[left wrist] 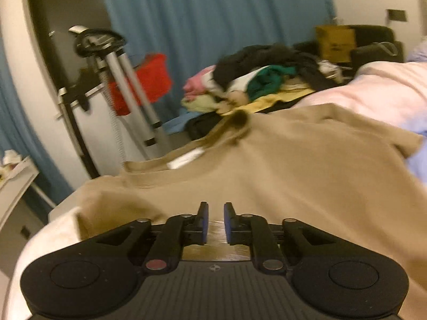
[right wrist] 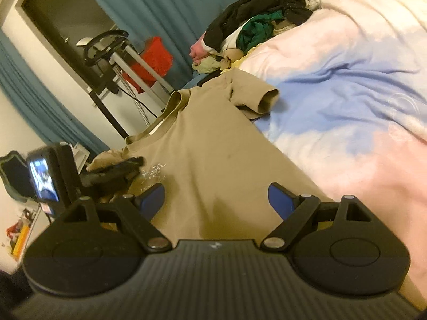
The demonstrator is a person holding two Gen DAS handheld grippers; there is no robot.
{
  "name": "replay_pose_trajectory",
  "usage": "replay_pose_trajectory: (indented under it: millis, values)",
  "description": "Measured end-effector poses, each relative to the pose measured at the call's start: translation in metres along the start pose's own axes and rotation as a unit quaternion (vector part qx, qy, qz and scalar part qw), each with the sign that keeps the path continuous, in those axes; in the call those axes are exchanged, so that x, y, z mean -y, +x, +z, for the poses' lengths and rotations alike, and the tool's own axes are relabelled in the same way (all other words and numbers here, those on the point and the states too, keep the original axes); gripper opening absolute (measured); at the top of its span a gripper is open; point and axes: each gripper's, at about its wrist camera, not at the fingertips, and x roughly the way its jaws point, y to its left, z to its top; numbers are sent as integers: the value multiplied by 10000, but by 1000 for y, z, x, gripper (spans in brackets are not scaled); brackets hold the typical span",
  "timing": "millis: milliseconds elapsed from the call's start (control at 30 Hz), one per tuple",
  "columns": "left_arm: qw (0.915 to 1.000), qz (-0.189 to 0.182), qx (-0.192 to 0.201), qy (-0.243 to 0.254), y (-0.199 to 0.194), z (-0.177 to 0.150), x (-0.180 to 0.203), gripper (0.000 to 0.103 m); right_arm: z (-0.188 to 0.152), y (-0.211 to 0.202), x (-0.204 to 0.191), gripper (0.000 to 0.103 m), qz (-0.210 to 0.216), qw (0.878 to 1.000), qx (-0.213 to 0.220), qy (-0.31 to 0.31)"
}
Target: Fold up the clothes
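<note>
Tan T-shirt is lying spread flat, front up, along the near edge of the bed; we are seeing its ribbed collar pointing toward the curtain, one short sleeve curling open on the far side, and faint pale print on the chest.

Our left gripper is hovering low over the shirt near its left shoulder, its blue-padded fingers standing close together with a narrow gap; we cannot tell whether any cloth is caught there. From this view we are looking at a white label inside the collar, which the right view is not showing clearly.

Our right gripper is standing wide open above the shirt's lower half, holding nothing. Only its camera is showing the left gripper from outside, resting against the left shoulder of the shirt, with a small lit screen on the device behind it.

The shirt is resting on a soft duvet patterned in pink, white and pale blue. At the far end of the bed a heap of mixed clothes is piling up, black, green, yellow and pink. Farther left, a metal-framed exercise machine with something red behind it is standing before blue curtains. A cardboard box is sitting beyond the heap.
</note>
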Motion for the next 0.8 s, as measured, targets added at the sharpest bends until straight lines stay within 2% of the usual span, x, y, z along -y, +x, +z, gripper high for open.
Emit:
replay_pose_trajectory:
  millis: [100,200,300,333,400,633,767,800]
  values:
    - [9988,-264,249,-336,-26,-12,-8,51,-2,1,0,86,26,10000,-41,14]
    - [9918,-311,430,-1165,-49,-23,-42,57,-3,2,0,86,51,9999,-82,27]
    - [9813,-90,613,-1820,-68,-39,-83,64,-6,6,-1,86,28,9999,-142,32]
    - [9791,-29,647,-1927,-71,-45,-95,65,-7,8,-1,86,13,9999,-160,6]
    - [9804,34,609,-1872,-67,-48,-110,72,-9,12,-3,86,-15,9998,-197,-46]
    - [9896,427,294,-1342,-20,-42,-130,72,-17,26,-7,86,-114,9991,-327,-227]
    - [9834,25,42,-1813,24,-32,-152,72,-20,32,-10,86,-170,9986,-370,-346]
    - [9806,-41,-23,-1961,32,-30,-157,64,-21,34,-11,86,-187,9984,-368,-385]
